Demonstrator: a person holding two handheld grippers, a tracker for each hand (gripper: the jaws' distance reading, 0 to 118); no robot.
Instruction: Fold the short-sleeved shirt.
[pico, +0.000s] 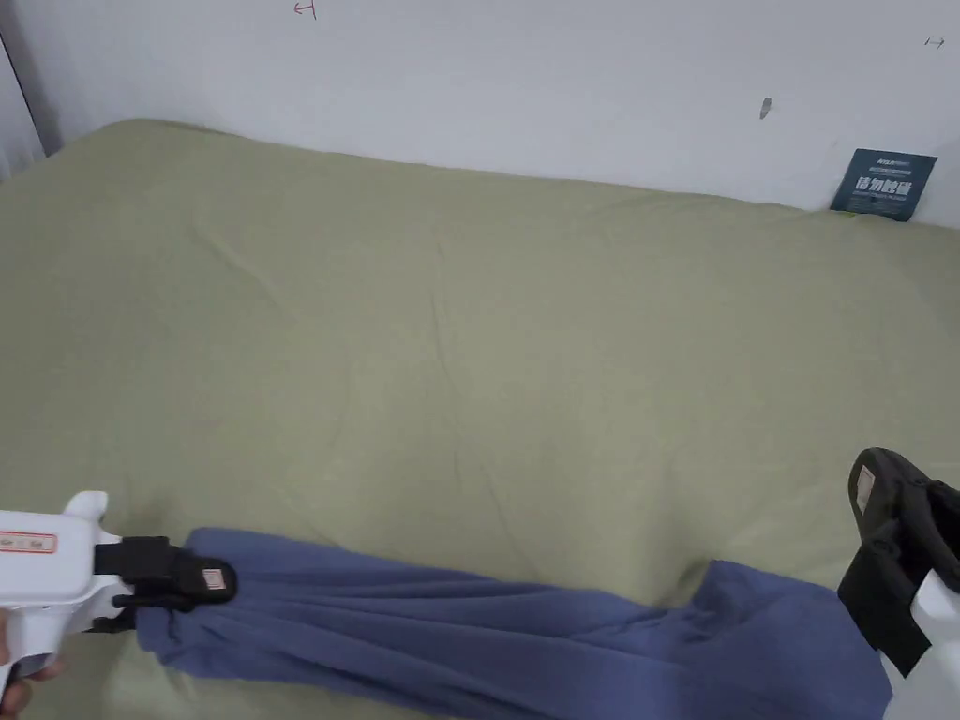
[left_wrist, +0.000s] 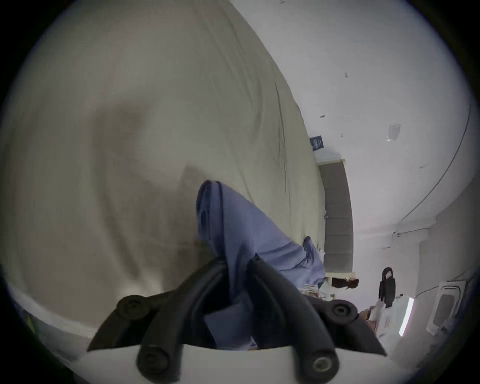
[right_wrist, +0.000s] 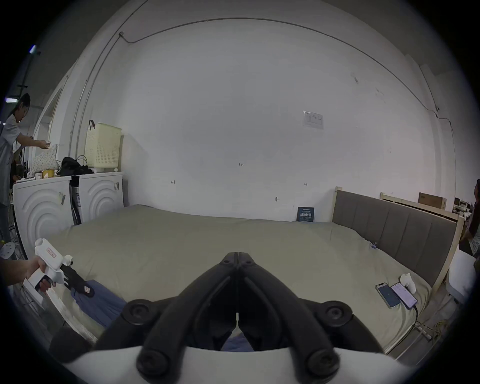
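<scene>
Both grippers' fingers close; left gripper (pico: 202, 578) clamps shirt (pico: 525, 633); right gripper (right_wrist: 237, 256) apparently empty.

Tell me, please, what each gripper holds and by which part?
The left gripper pinches the shirt at one bunched end. The right gripper is shut at the tips, nothing visibly between them.

head view looking down, tool views low, sharing bed (pico: 469, 328)

Left gripper (pico: 192, 581) low at near left, held by a hand (pico: 23, 670) on its white grip, black jaws pointing right and clamped on the blue shirt (pico: 506, 628). Right gripper (right_wrist: 237, 256) at near right edge, raised, jaw tips pressed together with nothing between.
</scene>
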